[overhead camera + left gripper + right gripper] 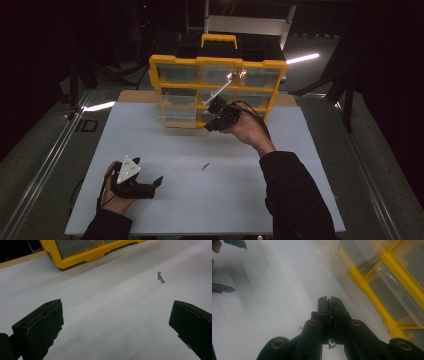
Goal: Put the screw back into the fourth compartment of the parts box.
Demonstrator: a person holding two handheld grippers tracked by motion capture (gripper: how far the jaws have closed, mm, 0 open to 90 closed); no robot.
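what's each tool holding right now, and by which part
Right tool: shut on a small screw, pinched along its shank, one end poking out behind the pads. Left tool: open, holding nothing.

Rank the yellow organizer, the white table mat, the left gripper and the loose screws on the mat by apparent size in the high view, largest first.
1. White table mat
2. Yellow organizer
3. Left gripper, though it sits nearer the camera, which enlarges it
4. Loose screws, tiny specks mid-mat

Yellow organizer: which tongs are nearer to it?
Right. The right tongs are raised just in front of the organizer; the left tongs rest low at the table's near left, far from it.
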